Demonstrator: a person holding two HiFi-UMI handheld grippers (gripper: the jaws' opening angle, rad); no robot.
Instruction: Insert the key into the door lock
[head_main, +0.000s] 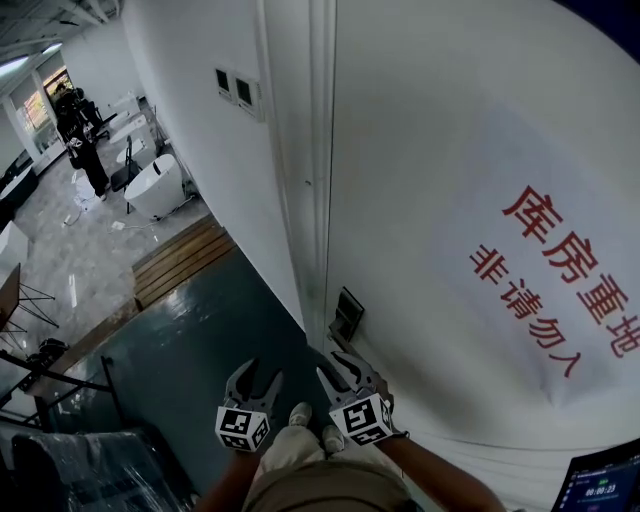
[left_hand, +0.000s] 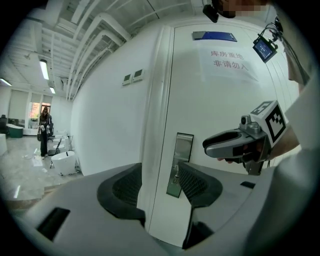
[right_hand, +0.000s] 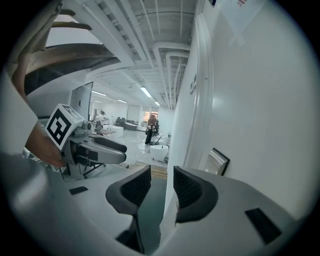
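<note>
I am standing close to a white door (head_main: 440, 150), with both grippers held low in front of me. The left gripper (left_hand: 160, 174) has its jaws apart and nothing between the pads. Past the gap I see only the door's edge and the door lock (head_main: 347, 312). The lock is a dark-framed metal plate set on the left edge of the door, just beyond the grippers. A small fitting sits low on the plate, but it is too small for me to tell what it is.

The right gripper (right_hand: 161, 176) is just right of the left one and nearer the door. Its jaws are also parted, by a narrower gap, and they hold nothing; through the gap I see the dark floor (head_main: 210, 330) and the door's edge. The lock plate lies right of its right jaw, not touching it.

A paper sign (head_main: 570, 290) with red characters hangs on the door, to the right of the lock. Two wall switches (head_main: 235, 90) sit on the white wall left of the door frame. Far off to the left, a person (head_main: 85, 140) stands near a white tub (head_main: 155, 185).
</note>
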